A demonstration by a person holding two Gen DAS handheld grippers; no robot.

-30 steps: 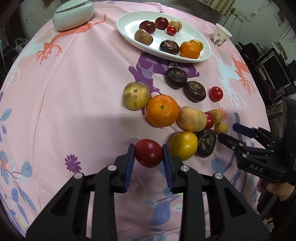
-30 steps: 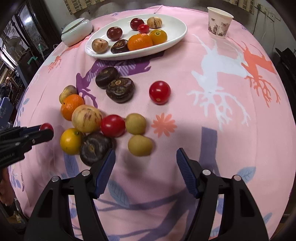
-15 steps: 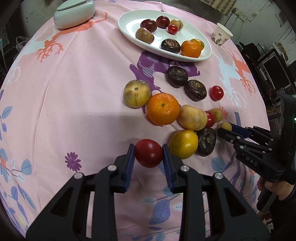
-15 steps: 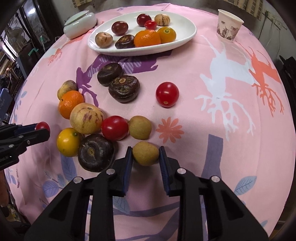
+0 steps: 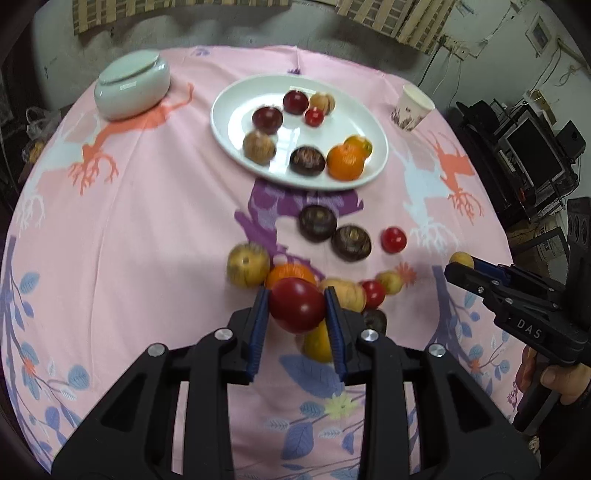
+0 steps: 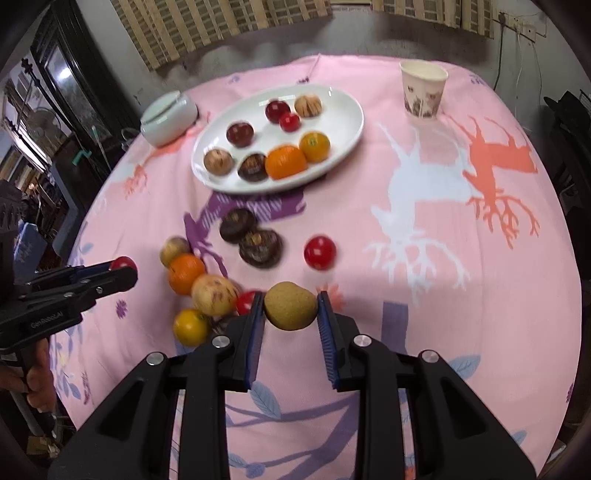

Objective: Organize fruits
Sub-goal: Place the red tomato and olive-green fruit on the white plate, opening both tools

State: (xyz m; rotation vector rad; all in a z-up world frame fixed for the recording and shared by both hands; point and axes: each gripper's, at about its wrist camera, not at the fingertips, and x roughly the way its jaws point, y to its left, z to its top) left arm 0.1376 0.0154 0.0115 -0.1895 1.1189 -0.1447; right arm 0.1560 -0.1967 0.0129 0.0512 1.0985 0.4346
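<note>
Left wrist view: left gripper (image 5: 297, 310) clamped on red tomato (image 5: 296, 309); right gripper (image 6: 290, 311) clamped on tan fruit (image 6: 290, 310). Round, smooth; could slip before white plate (image 5: 236, 110).

Glossy white glazed plate (image 5: 225, 122), likely ceramic. Matt pink printed cloth (image 5: 129, 229), softly creased. Paper cup (image 6: 423, 92), matt. Smooth shiny red tomato (image 5: 297, 304); rough, dull tan fruit (image 6: 291, 305). Matt black plastic fingers (image 6: 236, 354) with ribbed blue pads, bright metal screw heads. Slatted wooden-looking blind (image 6: 207, 26) behind.
</note>
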